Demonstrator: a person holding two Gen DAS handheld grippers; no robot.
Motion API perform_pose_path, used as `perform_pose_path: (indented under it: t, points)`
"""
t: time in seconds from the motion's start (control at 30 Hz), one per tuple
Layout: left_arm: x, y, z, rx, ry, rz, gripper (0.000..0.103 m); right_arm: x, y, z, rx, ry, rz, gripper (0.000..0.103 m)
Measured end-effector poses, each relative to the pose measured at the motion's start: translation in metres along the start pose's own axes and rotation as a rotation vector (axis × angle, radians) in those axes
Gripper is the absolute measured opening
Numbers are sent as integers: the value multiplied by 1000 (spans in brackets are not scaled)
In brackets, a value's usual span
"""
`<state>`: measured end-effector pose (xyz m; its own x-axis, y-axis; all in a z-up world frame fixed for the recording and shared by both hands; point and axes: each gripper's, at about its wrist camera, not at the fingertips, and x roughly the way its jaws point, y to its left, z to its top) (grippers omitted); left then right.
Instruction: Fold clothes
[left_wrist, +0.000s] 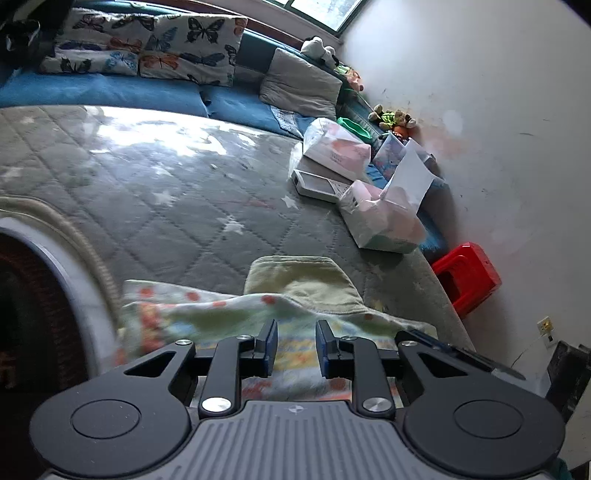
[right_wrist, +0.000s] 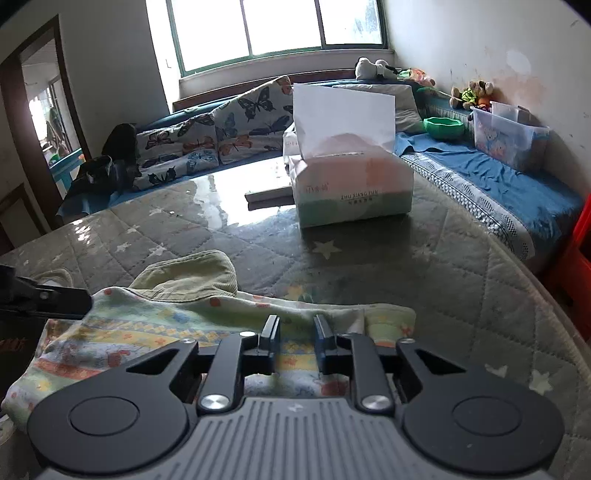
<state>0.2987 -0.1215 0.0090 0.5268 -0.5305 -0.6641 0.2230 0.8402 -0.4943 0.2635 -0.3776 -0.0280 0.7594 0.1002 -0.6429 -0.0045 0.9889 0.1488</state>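
Left wrist view: a soft, crumpled patterned garment (left_wrist: 207, 314) with orange and yellow print lies on the near edge of a quilted grey mat (left_wrist: 155, 192) stitched in diamonds with white stars; 1 olive-green garment (left_wrist: 306, 280) lies just behind it. 2 tissue packs sit further back, near 1 red plastic stool (left_wrist: 467, 277). The left gripper (left_wrist: 295, 345) hovers over the printed cloth, jaws narrowly parted, nothing clamped between them.

Right wrist view: the same 2 garments lie before 1 boxy tissue pack (right_wrist: 351, 184). The right gripper (right_wrist: 295, 338) stands slightly apart over the patterned fabric, gripping nothing visible.
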Motion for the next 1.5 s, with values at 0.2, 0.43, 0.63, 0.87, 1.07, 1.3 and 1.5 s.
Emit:
perform_pose_path:
  t: [0.2, 0.43, 0.63, 0.87, 1.07, 1.3, 1.5]
  points:
    - [23, 8, 0, -28, 26, 13, 20, 2, 1, 2, -17, 3, -4, 21]
    - [17, 4, 2, -15, 17, 7, 20, 0, 18, 7, -52, -6, 54, 30]
    - [14, 5, 0, -12, 22, 7, 20, 6, 33, 7, -101, 21, 58, 32]
    - [-7, -9, -16, 58, 13, -23, 20, -13, 53, -3, -169, 38, 130, 32]
    - [-13, -11, -38, 89, 45, -20, 20, -29, 68, -19, -242, 41, 133, 32]
    - [-30, -9, -64, 122, 48, -25, 20, -57, 78, -47, -295, 26, 135, 32]
    - [-50, -6, -81, 150, 15, -6, 21, -77, 76, -64, -312, 1, 128, 32]
